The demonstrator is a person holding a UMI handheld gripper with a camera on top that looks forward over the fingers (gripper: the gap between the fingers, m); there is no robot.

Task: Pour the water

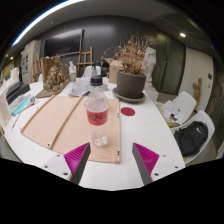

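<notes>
While your gripper (109, 163) hangs wide open, the clear plastic water bottle with a red label (97, 118) stands upright just ahead between its fingers, on a pale wooden board (62, 118) atop the white table (150, 128).

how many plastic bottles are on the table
1: the bottle stands upright on the wooden board, just ahead of the open jaws. Others may hide in the clutter beyond.

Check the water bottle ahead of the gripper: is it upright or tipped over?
Upright. The water bottle stands on the wooden board, white cap on top, red label level, just ahead of the open gripper, untouched by its fingers.
</notes>
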